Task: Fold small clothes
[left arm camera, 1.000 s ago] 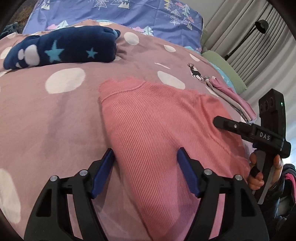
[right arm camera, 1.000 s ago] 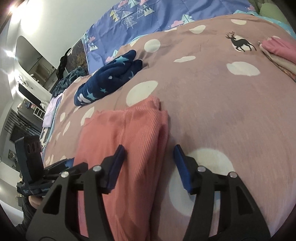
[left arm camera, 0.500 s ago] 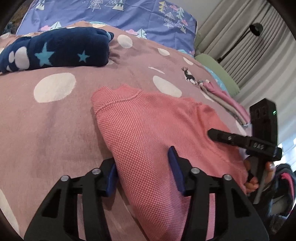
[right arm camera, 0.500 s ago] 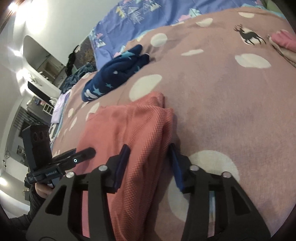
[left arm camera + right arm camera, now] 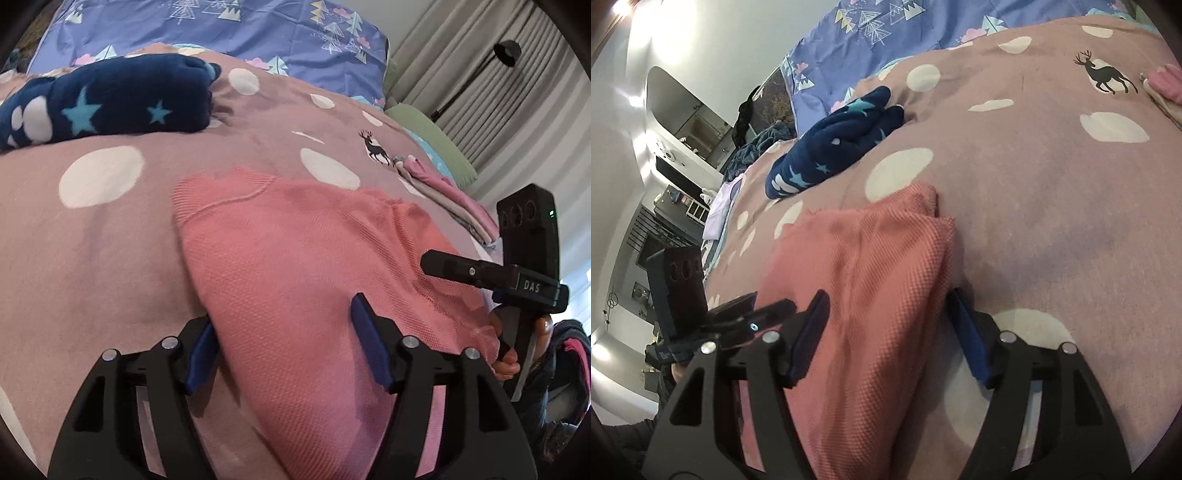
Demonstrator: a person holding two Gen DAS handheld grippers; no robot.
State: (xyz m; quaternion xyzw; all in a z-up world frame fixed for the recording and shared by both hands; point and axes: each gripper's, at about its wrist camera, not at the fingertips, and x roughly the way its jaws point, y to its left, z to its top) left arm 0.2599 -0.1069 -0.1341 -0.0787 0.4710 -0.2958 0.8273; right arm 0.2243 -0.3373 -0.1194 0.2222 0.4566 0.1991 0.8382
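Left wrist view looks down along the left gripper (image 5: 284, 334), whose 2 blue-padded fingers (image 5: 369, 343) stand apart with the near edge of the pink knit garment (image 5: 295, 266) bunched up between them. The left pad sits at the garment's left border, the right pad presses on the cloth from above, and the fabric fills the gap; whether the pads truly pinch it, I cannot tell. Ahead of the jaws the garment spreads flat across the mauve spotted blanket (image 5: 103, 229), its ribbed hem at the far end. Further ahead and to the left of the jaws lies a navy fleece bundle with stars (image 5: 107, 99). Ahead to the right, a small stack of folded pink and grey clothes (image 5: 447, 192) rests near a printed deer. At the right of the jaws the right gripper (image 5: 517, 280) shows from the side, held in a hand (image 5: 506, 354).

From the right wrist, the right gripper (image 5: 886, 325) straddles the garment's (image 5: 871, 280) folded right edge, 1 pad on each side and the layered fold rising between them; the jaws are parted, and a firm pinch cannot be judged. Left of these jaws the left gripper (image 5: 738, 317) appears. Ahead and to the left sits the navy bundle (image 5: 831, 144) on the blanket (image 5: 1052, 192).
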